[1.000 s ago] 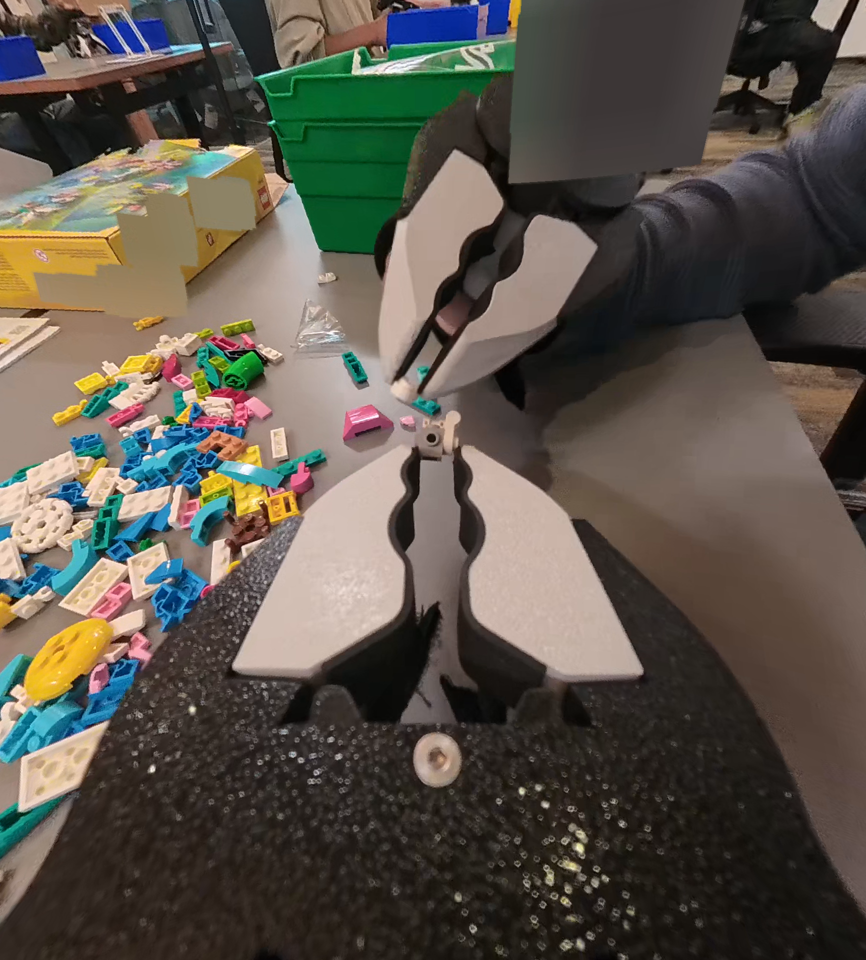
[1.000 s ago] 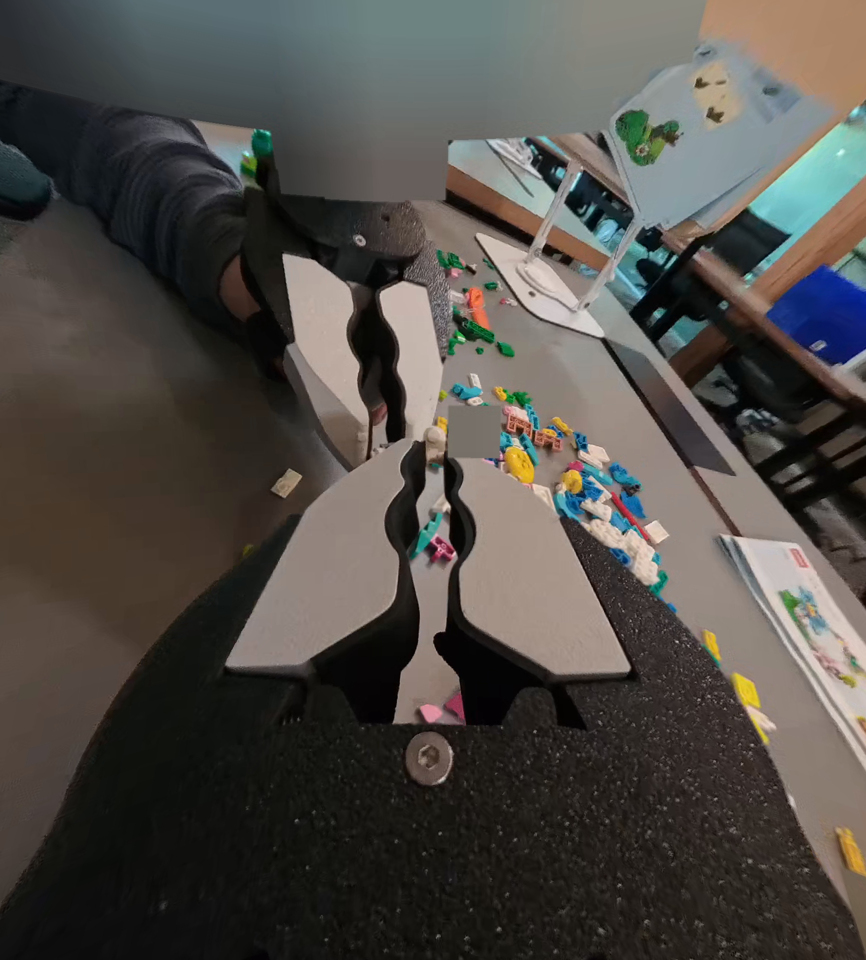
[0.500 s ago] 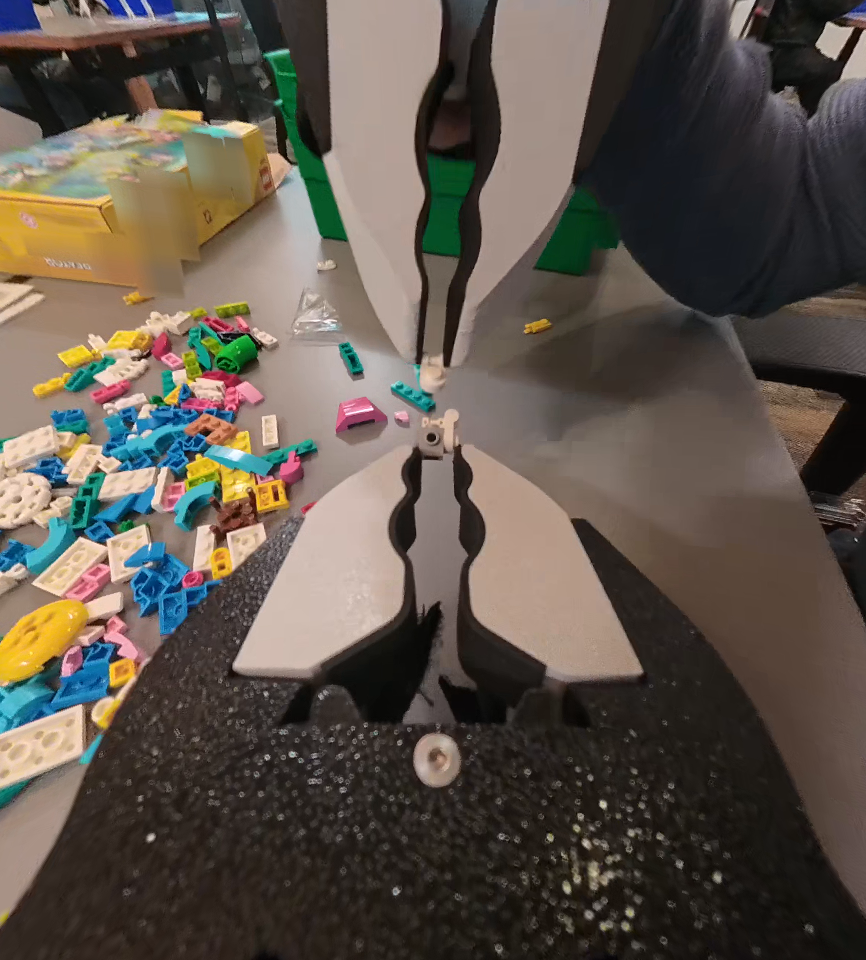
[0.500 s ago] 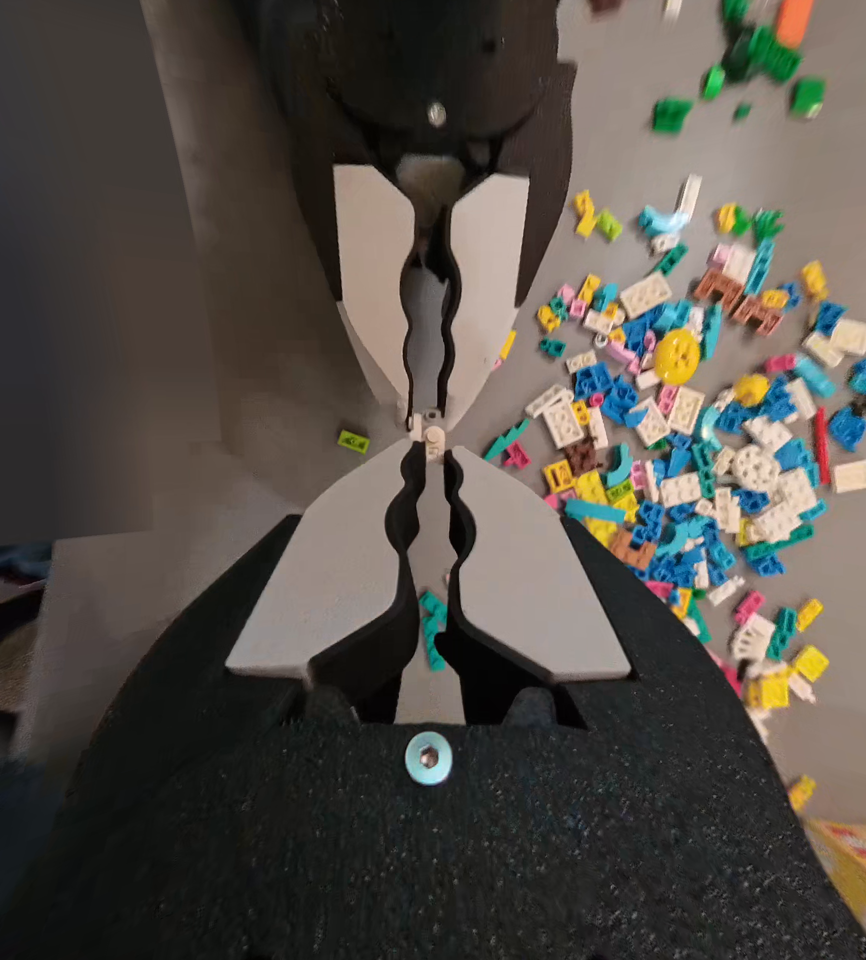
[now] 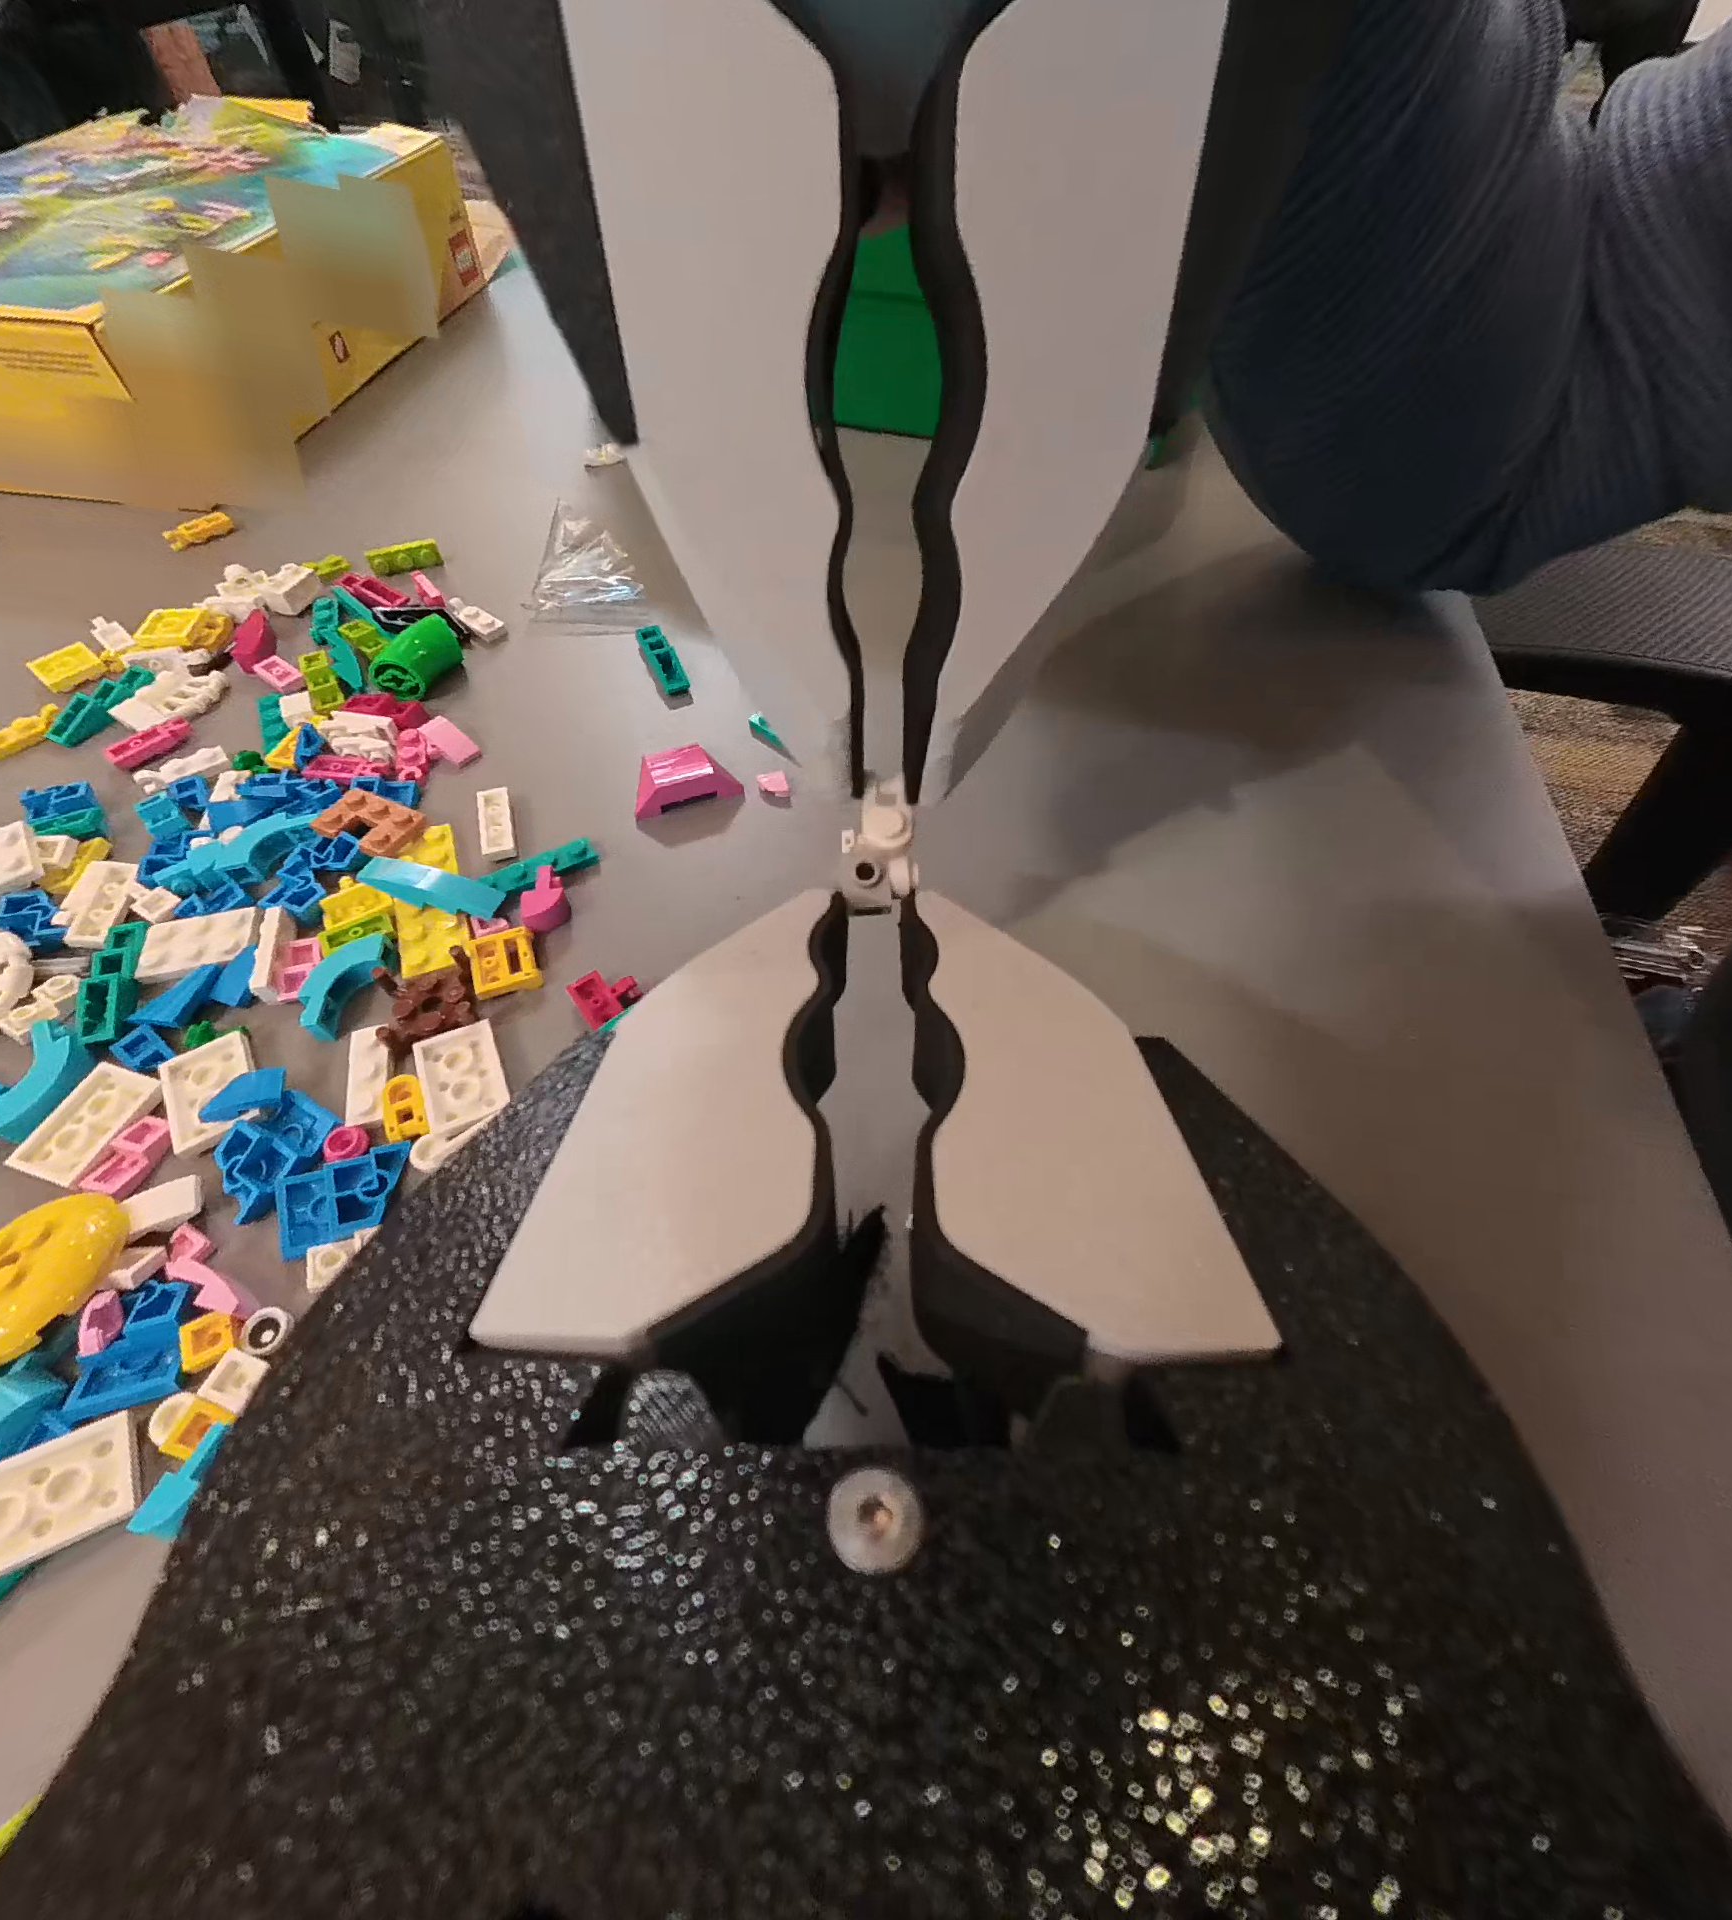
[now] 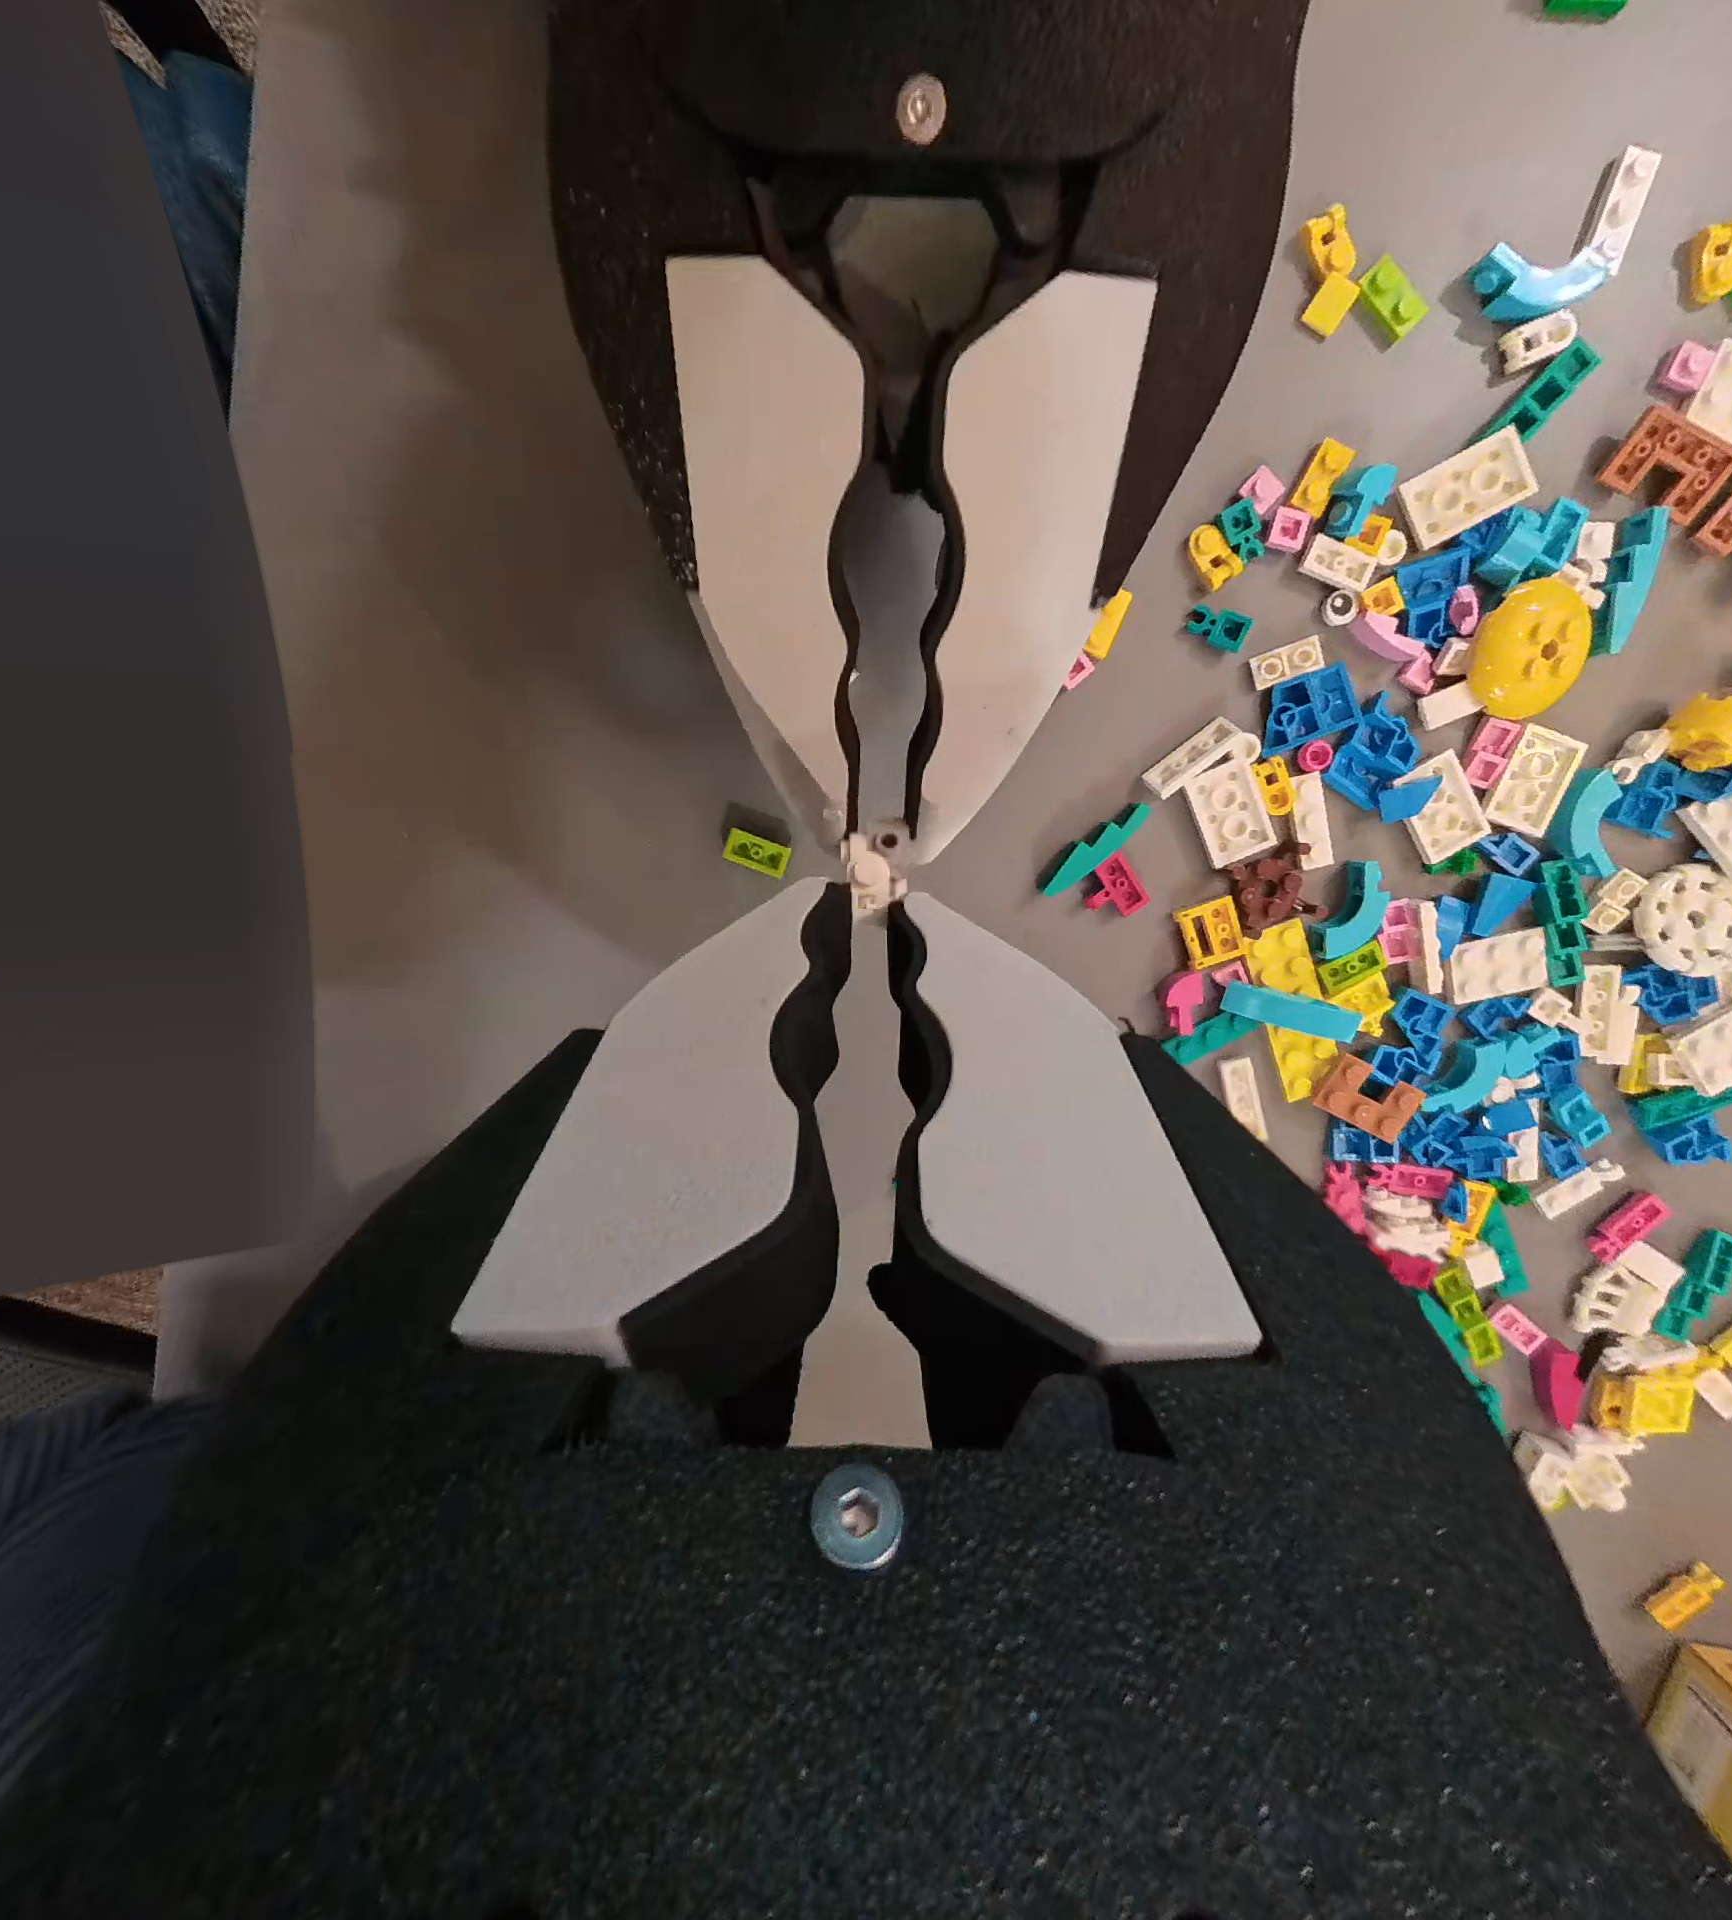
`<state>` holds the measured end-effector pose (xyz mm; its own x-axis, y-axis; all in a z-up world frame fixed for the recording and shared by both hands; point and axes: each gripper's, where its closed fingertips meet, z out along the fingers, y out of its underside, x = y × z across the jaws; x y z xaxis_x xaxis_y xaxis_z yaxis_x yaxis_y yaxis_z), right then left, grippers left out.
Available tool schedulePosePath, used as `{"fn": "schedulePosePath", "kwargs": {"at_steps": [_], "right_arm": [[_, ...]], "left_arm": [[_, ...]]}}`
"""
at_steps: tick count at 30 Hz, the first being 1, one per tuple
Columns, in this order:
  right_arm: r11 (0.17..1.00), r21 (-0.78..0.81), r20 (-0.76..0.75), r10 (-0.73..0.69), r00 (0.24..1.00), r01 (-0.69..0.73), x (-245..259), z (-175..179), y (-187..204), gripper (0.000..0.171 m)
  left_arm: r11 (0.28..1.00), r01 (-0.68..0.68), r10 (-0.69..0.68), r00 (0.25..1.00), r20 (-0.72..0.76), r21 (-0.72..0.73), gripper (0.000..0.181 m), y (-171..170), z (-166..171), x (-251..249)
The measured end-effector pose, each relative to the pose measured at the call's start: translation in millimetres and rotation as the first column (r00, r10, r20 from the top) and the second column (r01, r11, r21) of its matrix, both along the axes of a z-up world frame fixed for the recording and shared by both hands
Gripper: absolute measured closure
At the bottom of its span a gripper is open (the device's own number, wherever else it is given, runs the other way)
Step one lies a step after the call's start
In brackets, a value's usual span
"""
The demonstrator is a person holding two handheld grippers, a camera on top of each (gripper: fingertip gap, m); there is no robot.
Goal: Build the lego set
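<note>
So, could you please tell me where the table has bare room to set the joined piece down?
Bare grey tabletop lies on the side of the tongs away from the pile, out to the table edge by the black chair. The loose colourful bricks crowd the other side, up to the yellow cardboard box.

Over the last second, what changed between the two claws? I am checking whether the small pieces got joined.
The right claw swung in tip-to-tip with the left claw and brought its small white round piece against the light grey brick held by the left; they now touch. Whether they are fully seated cannot be told. Both claws stayed shut, and the loose brick pile lay unmoved.
</note>
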<state>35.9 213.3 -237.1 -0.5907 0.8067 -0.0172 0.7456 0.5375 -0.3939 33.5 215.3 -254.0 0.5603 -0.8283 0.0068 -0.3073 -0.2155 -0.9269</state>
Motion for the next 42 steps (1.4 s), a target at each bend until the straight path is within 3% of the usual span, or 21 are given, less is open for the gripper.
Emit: {"fn": "schedulePosePath", "kwargs": {"at_steps": [1, 6, 13, 22, 42], "right_arm": [[1.000, 0.003, 0.001, -0.007, 1.000, 0.007, 1, 0, 2, 0.165], [0.999, 0.010, -0.012, -0.046, 0.999, 0.046, 5, 3, 14, 0.165], [1.000, 0.003, 0.027, -0.018, 0.999, 0.018, 3, -8, 11, 0.165], [1.000, -0.025, 0.048, -0.012, 0.999, 0.013, 3, -14, 10, 0.165], [0.999, -0.007, 0.066, 0.051, 0.997, -0.050, -8, -36, 8, 0.165]], "left_arm": [[1.000, 0.001, -0.001, 1.000, -0.004, -0.008, 0.172, 0, -1, -1], [0.991, -0.009, -0.014, 0.986, -0.169, -0.135, 0.171, -3, -27, -16], [0.994, -0.021, -0.022, 0.921, -0.388, -0.106, 0.170, -7, -48, -21], [0.979, -0.020, -0.035, 0.964, -0.264, -0.203, 0.162, -8, -48, -17], [0.989, -0.085, 0.044, 0.952, -0.302, -0.124, 0.153, 1, -47, -21]]}}
